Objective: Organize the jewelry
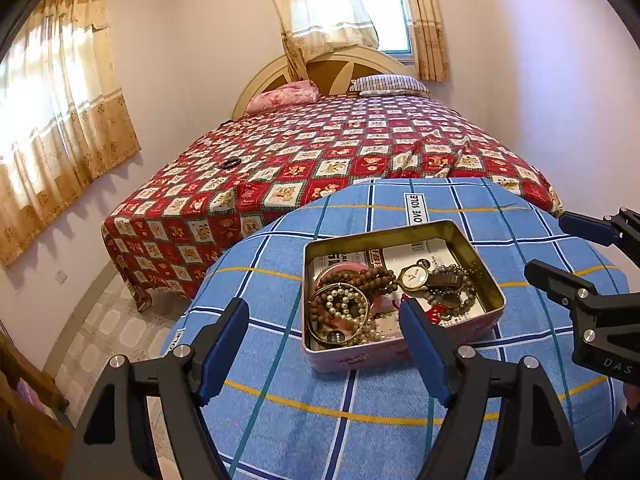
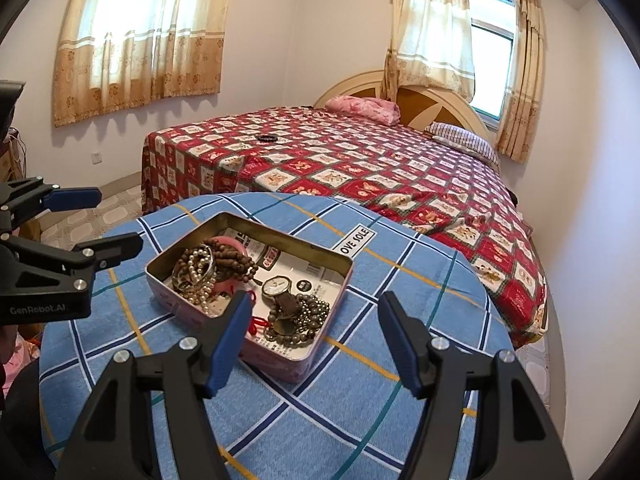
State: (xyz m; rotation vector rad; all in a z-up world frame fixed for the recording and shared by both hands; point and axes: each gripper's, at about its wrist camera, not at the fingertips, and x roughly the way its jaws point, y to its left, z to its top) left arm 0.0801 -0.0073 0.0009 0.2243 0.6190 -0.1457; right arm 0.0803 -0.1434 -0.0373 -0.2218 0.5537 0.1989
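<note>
Near the bench's middle, I am hovering both grippers, left gripper and right gripper, jaws wide and empty, over the tin; the watch and beads are lying inside, while a dark bracelet is waiting on the bed.

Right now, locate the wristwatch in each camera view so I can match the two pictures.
Left wrist view: the wristwatch lies right of centre, inside the open tin, beside the brown bead strand.
Right wrist view: the wristwatch lies just left of centre, in the tin's near half.
Shared landmark: the "OVE SOLE" label on the blue checked cloth just beyond the tin.
</note>
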